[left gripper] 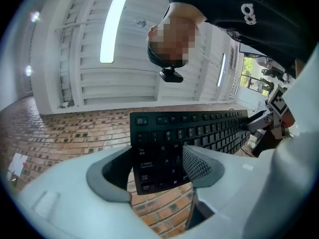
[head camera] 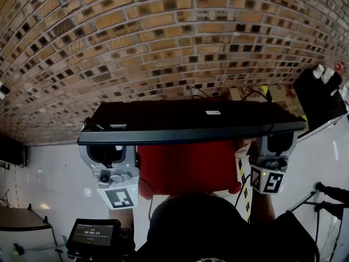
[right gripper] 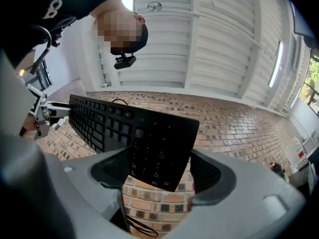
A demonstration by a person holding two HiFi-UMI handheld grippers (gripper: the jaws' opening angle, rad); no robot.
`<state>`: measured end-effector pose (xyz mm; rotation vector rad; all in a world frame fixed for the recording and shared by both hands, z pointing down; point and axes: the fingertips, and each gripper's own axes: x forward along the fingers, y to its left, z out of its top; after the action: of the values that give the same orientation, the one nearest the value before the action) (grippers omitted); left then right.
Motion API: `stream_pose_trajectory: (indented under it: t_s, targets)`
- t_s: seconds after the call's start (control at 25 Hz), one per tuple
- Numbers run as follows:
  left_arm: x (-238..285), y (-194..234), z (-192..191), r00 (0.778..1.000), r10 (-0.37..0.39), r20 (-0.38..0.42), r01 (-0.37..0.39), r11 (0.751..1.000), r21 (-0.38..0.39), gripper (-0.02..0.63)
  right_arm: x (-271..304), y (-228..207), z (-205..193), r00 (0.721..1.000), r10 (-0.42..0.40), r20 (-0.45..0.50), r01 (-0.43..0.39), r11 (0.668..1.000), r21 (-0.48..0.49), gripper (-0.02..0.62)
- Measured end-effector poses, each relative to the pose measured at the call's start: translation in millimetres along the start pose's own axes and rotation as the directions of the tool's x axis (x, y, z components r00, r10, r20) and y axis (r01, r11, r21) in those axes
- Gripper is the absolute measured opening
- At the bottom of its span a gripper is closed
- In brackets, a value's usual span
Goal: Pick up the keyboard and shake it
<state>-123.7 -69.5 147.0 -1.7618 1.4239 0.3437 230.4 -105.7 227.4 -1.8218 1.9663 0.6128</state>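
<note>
Brickwork (head camera: 163, 31) fills the head view from 9 through 12 to 3 o'clock, with pale floor (head camera: 49, 173) below it.

Keyboard (head camera: 191, 121): off any support, held up across the middle of the head view and roughly level. Its underside faces the head camera, with a small white label (head camera: 212, 112) at about 1 o'clock of its centre. The keys face down toward both gripper cameras.

Red block (head camera: 185, 168): at 6 o'clock of the keyboard, well apart from it. Possibly a table or box; too little of it shows to say.

Left gripper (head camera: 107, 146): at 8 o'clock of the keyboard. In the left gripper view its two pads clamp the end of the board, one on each long edge.

Right gripper (head camera: 275, 146): at 4 o'clock. Its jaws stand wide but are closed on the opposite end of the board in the same way.

Cable (right gripper: 134, 228): a thin dark loop at 6 o'clock in the right gripper view, probably the keyboard's own lead.

Progress, as a judgement: the pick-up is done and both ends are secured. The shake is what remains, and one moment cannot show whether it has begun. The wide two-end hold looks adequate for brisk shaking, though the lead may swing.
</note>
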Motion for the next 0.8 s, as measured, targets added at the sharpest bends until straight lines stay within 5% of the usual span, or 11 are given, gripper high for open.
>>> stream_pose_trajectory:
  t_s: [0.6,0.8]
  targets:
    - [-17.0,-0.1,-36.2,0.992,0.055,-0.113,-0.068,0.991,-0.114,0.322,18.0,15.0,13.5,0.994,0.106,-0.013,-0.107,0.993,-0.046,0.345]
    - [-16.9,19.8,-18.4,0.993,0.102,-0.059,-0.107,0.989,-0.104,0.322,26.3,17.7,34.4,0.993,0.113,0.037,-0.109,0.990,-0.084,0.345]
